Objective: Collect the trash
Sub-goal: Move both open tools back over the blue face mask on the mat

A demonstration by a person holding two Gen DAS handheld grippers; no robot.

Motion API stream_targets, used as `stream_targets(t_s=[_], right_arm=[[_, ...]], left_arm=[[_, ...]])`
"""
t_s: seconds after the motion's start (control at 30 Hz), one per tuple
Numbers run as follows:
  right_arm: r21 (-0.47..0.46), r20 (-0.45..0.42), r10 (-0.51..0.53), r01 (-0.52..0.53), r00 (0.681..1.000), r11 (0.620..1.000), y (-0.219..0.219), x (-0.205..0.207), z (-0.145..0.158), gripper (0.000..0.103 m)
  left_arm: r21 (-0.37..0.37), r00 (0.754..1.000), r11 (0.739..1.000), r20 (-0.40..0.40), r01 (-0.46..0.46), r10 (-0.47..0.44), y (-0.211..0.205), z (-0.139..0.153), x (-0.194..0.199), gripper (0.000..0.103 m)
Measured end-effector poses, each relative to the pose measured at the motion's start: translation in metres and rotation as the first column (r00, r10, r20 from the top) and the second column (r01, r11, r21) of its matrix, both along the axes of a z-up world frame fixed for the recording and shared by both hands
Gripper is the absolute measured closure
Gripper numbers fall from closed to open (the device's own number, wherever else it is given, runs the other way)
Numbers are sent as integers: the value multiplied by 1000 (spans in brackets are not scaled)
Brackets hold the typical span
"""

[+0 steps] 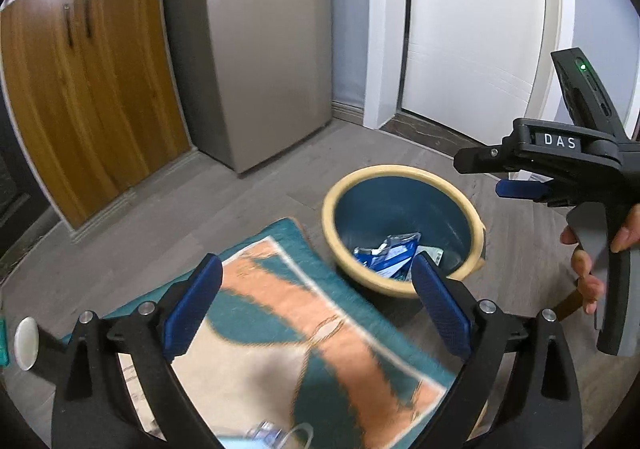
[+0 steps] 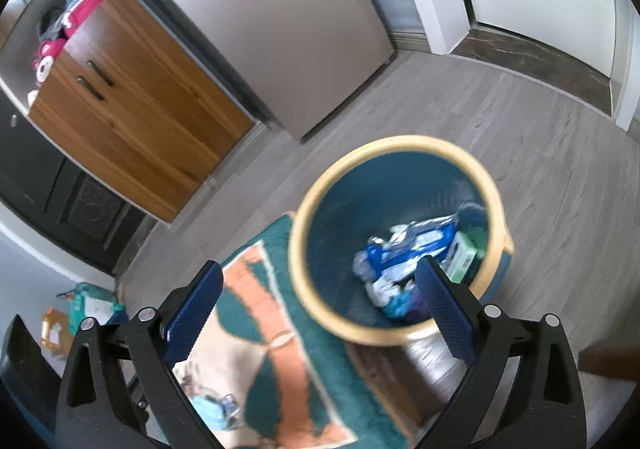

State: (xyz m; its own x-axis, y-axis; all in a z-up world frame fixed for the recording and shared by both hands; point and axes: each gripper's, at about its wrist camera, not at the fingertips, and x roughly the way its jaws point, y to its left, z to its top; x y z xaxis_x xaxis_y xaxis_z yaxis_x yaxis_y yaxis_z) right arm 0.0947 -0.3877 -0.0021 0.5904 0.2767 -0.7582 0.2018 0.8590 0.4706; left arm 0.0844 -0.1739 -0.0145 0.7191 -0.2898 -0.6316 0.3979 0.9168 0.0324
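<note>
Trash bin [image 2: 320, 209]: blue, cream rim, upright on floor, mouth upward, beside rug [image 1: 280, 289]. Blue wrappers [image 1: 390, 253] lie flat inside, long axis unclear. Left tongs [image 1: 316, 305], right tongs [image 2: 320, 309]: both spread wide, empty.

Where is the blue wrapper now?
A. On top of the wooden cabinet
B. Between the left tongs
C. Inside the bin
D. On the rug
C. The blue wrapper lies at the bottom of the bin, next to other trash; both tongs are open with nothing between them.
</note>
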Motion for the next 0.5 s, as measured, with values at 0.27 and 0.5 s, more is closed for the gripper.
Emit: stream_targets(t_s=[0.27, 0.5], right_arm=[[-12, -5, 57, -58, 998, 998, 52, -26, 7, 6], [-17, -31, 126, -126, 992, 992, 96, -45, 4, 6]], left_arm=[[-69, 992, 990, -22, -126, 125, 65, 11, -43, 8], [-67, 969, 967, -38, -244, 242, 115, 6, -62, 8]])
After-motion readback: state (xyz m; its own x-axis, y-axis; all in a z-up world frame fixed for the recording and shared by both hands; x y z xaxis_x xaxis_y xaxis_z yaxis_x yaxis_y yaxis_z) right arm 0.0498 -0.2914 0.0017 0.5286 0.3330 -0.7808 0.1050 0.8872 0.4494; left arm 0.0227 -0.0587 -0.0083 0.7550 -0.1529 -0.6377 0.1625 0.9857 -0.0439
